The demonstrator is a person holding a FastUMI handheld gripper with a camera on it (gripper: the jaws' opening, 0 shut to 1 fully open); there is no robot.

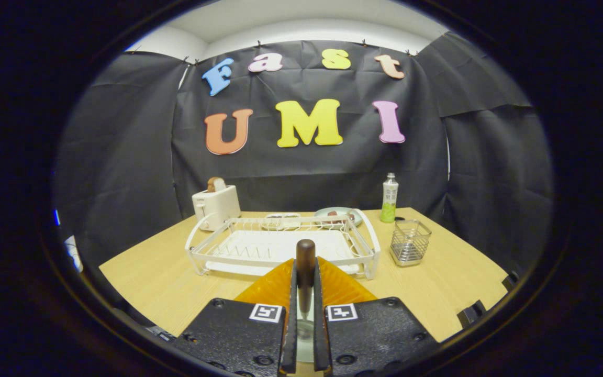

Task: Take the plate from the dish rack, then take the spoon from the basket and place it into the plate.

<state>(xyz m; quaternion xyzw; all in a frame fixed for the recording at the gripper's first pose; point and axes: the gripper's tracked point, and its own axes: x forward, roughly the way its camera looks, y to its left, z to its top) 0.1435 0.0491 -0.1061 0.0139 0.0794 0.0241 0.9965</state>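
Clamped between the two fingers of the gripper (305, 324) is a spoon (305, 272), held by both fingers pressed close against its sides so that the jaws stand narrow. Its dark brown handle is pointed up and forward, rising above the fingertips, while the metal part is seen low in the slot between the fingers; the bowl of the spoon cannot be made out clearly. Directly beneath the fingers and the spoon an orange plate (270, 287) with a ribbed rim is laid on the wooden table (165, 283), its far edge showing on both sides of the fingers. Whether the spoon touches the plate cannot be told.

Just beyond the plate a white wire dish rack (280, 245) is set on the table, with no dishes seen standing in its slots. To the right of the rack, near its handle, a metal mesh basket (409, 242) is placed. Behind the rack two small plates are found, a white one (281, 220) and a pale green one (336, 213), each bearing something dark that is too small to identify. A white toaster (215, 206) with bread in its slot is stood at the rack's far left corner, and a bottle (389, 199) with a green label is stood upright behind the basket.
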